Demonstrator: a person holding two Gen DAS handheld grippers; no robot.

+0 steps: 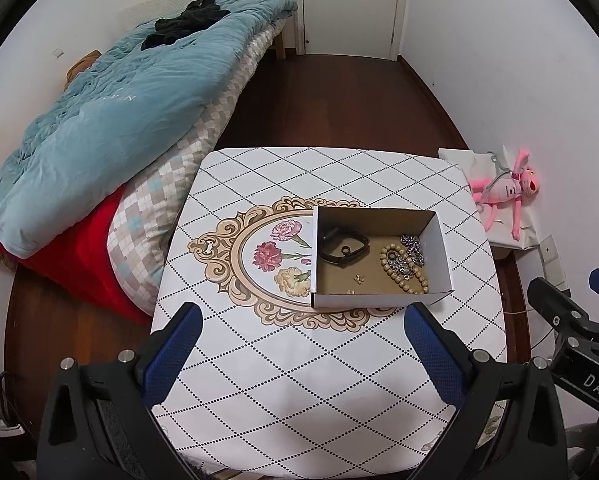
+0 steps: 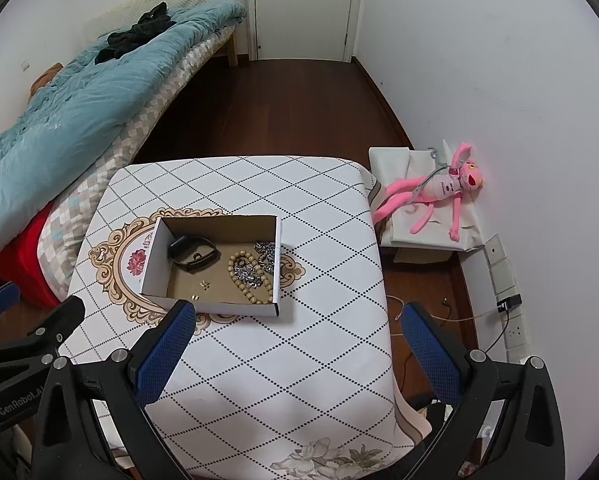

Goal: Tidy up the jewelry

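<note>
Dark wooden floorboards [image 2: 299, 96] run back to a white door [image 2: 303, 8], and on them stands our table [image 1: 299, 380], covered with a white cloth printed with a dotted black diamond grid and an ornate gold oval frame around pink, red and cream flowers [image 1: 275, 254].

On that cloth sits an open white cardboard box with a brown inside [image 1: 379, 300] [image 2: 215, 307], partly over the frame print. Inside it we see a black watch-like band [image 1: 341, 248] [image 2: 193, 254] at the left, a loop of tan round beads [image 1: 403, 268] [image 2: 247, 280] at the right, a silver chain [image 1: 413, 246] [image 2: 265, 252] touching the beads near the right wall, and a few tiny gold pieces [image 1: 357, 279] [image 2: 205, 285] on the box floor near the front; what these are we cannot tell.

Our left hand-held gripper [image 1: 303, 332] hangs over the near part of the table with its blue-padded fingers [image 1: 171, 356] spread wide and nothing between them. Our right hand-held gripper [image 2: 299, 330] is likewise spread wide and empty, its left finger just in front of the box's near wall, its right finger over the table's edge.

Readable writing: "DAS" on the right gripper's body in the left view, "GenRobot.A" on the left gripper's body in the right view.

Beside the table lie a bed with a light blue quilt [image 1: 119, 112] and a pink plush toy [image 2: 439, 194] on a white bag by the wall.
</note>
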